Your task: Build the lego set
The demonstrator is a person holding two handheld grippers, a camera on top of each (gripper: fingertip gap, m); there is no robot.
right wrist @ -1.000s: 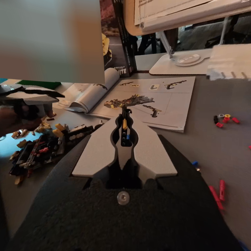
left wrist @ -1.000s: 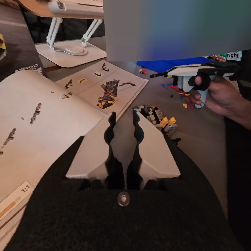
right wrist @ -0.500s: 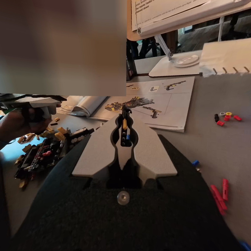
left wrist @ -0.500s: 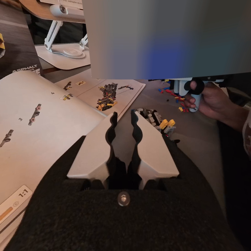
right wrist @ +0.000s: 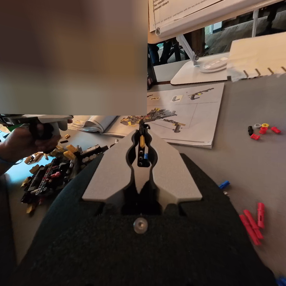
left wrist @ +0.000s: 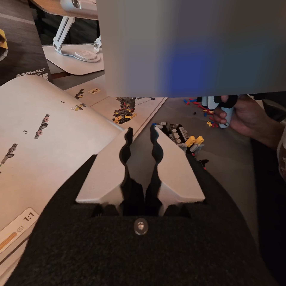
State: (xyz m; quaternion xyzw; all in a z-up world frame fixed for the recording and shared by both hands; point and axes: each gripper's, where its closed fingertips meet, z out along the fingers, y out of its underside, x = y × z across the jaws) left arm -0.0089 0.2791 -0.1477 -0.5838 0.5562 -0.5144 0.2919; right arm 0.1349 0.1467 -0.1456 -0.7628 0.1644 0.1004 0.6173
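Note:
My left gripper (left wrist: 141, 129) is open and empty, held above the grey table beside the open instruction booklet (left wrist: 51, 139). The partly built black, grey and yellow model (left wrist: 179, 136) lies just right of its right finger. My right gripper (right wrist: 143, 132) is shut on a small black beam with a yellow pin and a blue pin (right wrist: 142, 151), held above the booklet's right page (right wrist: 185, 117). The model also shows in the right wrist view (right wrist: 51, 174) at lower left. The left gripper shows there in a hand (right wrist: 46, 123). The right gripper's handle shows in a hand in the left wrist view (left wrist: 224, 111).
Loose red, blue and yellow pins lie by the hand (left wrist: 207, 111). Red pins (right wrist: 253, 222), a blue pin (right wrist: 223, 185) and a small cluster of red, yellow, grey and black parts (right wrist: 263, 130) lie right. A white stand base (right wrist: 201, 72) and the dark set box (left wrist: 21, 58) stand behind. My hands' fingertips stand some 20 cm from each other.
The left gripper's jaws have opened a little wider and it has shifted slightly. The right gripper still holds the black beam and has moved slightly to the left and forward.

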